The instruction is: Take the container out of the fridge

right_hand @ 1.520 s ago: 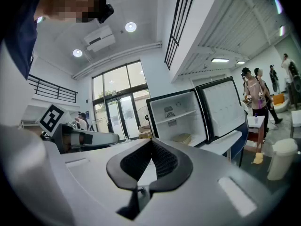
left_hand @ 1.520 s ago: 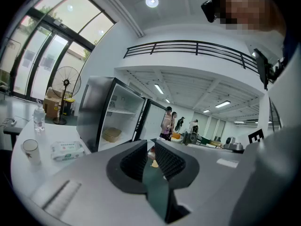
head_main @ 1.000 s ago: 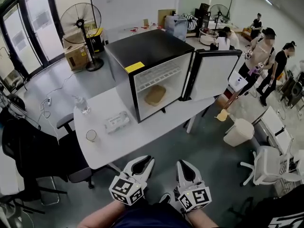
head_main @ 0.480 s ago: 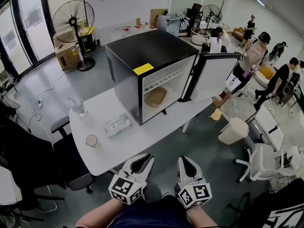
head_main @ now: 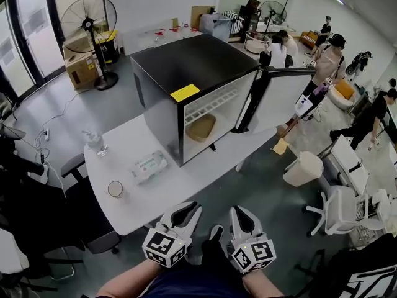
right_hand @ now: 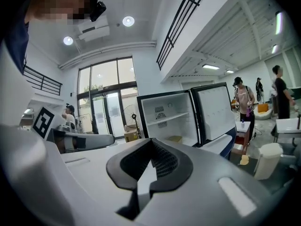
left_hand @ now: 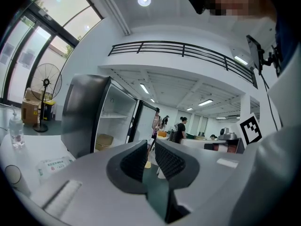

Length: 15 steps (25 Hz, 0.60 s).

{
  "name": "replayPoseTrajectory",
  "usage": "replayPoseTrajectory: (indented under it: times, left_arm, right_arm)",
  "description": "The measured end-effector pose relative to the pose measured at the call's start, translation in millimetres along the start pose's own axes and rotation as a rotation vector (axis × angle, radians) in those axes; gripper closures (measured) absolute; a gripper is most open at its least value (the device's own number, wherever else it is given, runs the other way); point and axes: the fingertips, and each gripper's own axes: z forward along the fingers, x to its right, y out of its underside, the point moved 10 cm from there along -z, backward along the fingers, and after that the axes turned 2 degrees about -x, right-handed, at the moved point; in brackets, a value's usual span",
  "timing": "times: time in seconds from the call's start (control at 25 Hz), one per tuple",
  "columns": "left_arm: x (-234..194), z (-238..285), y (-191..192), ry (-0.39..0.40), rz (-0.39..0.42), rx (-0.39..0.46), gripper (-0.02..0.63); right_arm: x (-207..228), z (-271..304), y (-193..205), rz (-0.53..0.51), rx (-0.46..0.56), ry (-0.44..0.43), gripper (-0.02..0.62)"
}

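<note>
The tan, rounded container (head_main: 200, 128) lies flat inside the boxy black fridge (head_main: 186, 61) on the white surface (head_main: 124, 166), long axis across the open doorway. Left tool (left_hand: 151, 149) stands slightly apart, empty; right tool (right_hand: 151, 146) is pressed together.

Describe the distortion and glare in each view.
Head view: the fisheye bows the table edge and the walls; the fridge is sharp and evenly lit. Left gripper view: dark round vignette, ceiling lamp blown out, windows bright. Right gripper view: same vignette, two spotlights glare, the railing curves.
</note>
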Motion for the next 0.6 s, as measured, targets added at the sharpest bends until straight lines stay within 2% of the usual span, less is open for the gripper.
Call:
replayPoseTrajectory:
  times: [0.4, 0.6]
  left_arm:
    - [-3.3, 81.3, -15.0, -0.109, 0.013, -0.013, 0.554]
    - [10.4, 132.1, -27.2, -0.123, 0.035, -0.018, 0.555]
  right_arm:
    - [69.9, 64.2, -12.0, 0.041, -0.027, -0.116, 0.589]
    - [107.6, 86.6, -23.1, 0.049, -0.044, -0.174, 0.589]
